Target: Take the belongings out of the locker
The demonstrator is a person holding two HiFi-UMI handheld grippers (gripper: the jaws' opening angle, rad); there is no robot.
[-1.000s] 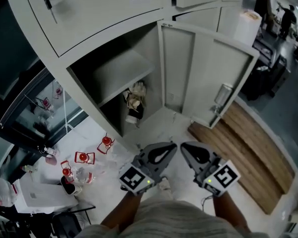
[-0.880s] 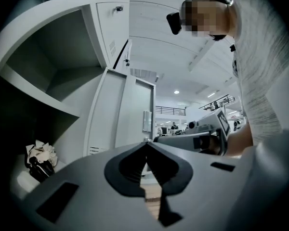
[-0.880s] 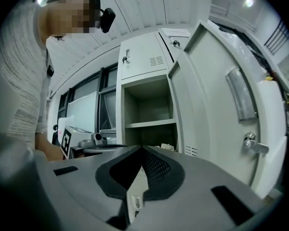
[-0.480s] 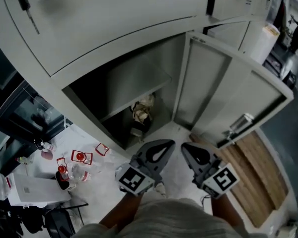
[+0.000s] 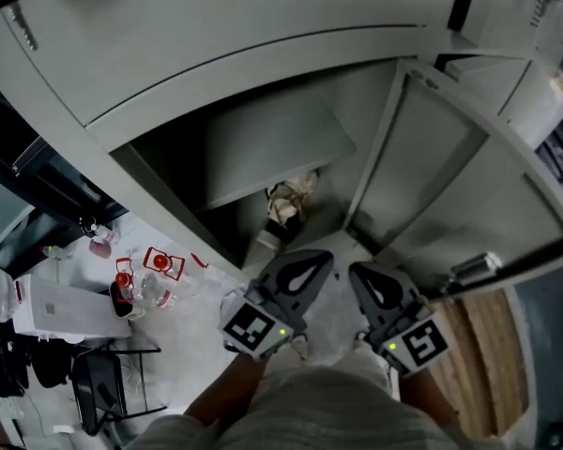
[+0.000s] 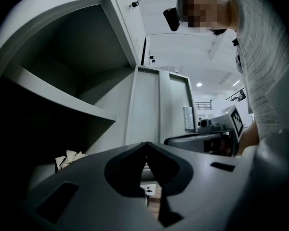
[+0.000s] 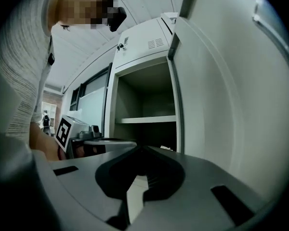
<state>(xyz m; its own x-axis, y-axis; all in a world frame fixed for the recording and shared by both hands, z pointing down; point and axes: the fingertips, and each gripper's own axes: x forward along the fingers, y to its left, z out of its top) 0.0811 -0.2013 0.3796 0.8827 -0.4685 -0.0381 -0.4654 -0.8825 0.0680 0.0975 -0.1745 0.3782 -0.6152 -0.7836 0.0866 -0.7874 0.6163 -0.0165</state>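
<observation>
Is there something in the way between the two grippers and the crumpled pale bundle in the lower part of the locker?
Nothing visible does. The door stands open to the right, and the pale bundle lies uncovered under the shelf. The left gripper and right gripper, both shut and empty, are just outside the opening.

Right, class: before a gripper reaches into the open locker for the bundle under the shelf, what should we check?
1. Locker door open wide: ok.
2. Crumpled beige bundle visible under the shelf: ok.
3. Left gripper jaws apart for grasping: not ok, shut and empty.
4. Right gripper jaws apart: not ok, shut and empty.
5. Nothing else hidden deeper inside: cannot tell, too dark.
</observation>
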